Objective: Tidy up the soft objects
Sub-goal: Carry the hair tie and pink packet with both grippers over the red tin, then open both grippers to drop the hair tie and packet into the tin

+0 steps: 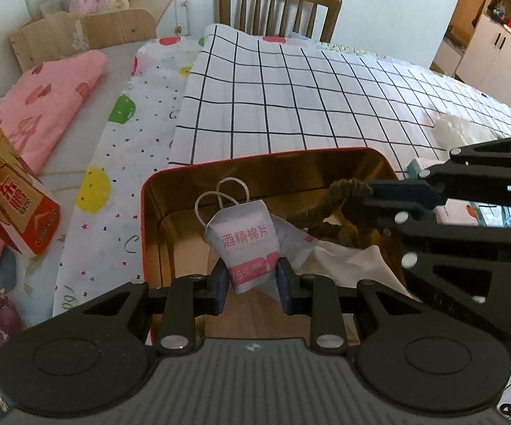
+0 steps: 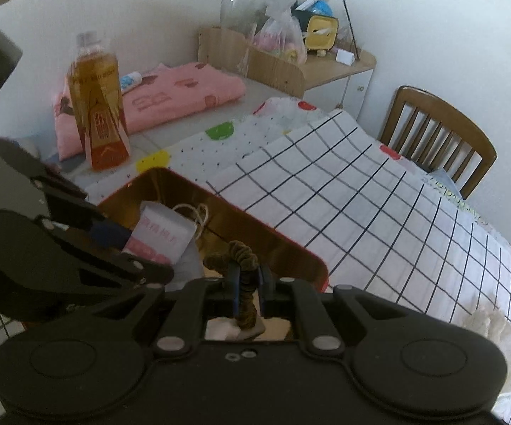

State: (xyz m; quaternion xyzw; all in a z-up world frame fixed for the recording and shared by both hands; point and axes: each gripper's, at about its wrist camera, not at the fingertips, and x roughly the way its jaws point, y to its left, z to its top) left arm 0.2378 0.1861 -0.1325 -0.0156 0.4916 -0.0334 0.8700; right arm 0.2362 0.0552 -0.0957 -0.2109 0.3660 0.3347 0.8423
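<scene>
A red tin box with a gold inside (image 1: 255, 157) (image 2: 266, 228) stands on the checked cloth below both grippers. My left gripper (image 1: 251, 281) is shut on a white and pink alcohol-wipe packet (image 1: 246, 244), holding it upright over the box; the same packet (image 2: 159, 235) shows in the right wrist view beside the left gripper's blue finger (image 2: 110, 232). My right gripper (image 2: 248, 279) (image 1: 372, 196) is shut on a brown fuzzy hair tie (image 2: 243, 258) (image 1: 347, 191) that dangles into the box. White string loops (image 1: 227, 194) and white sheets (image 1: 347, 265) lie inside the box.
A bottle of amber drink (image 1: 7, 212) (image 2: 96, 106) stands left of the box near a folded pink cloth (image 1: 53, 88) (image 2: 170, 95). White cloth with black grid lines (image 1: 308, 99) (image 2: 361, 212) covers the table. A wooden chair (image 1: 280, 7) (image 2: 443, 134) stands behind. A white fluffy item (image 2: 496, 336) lies right.
</scene>
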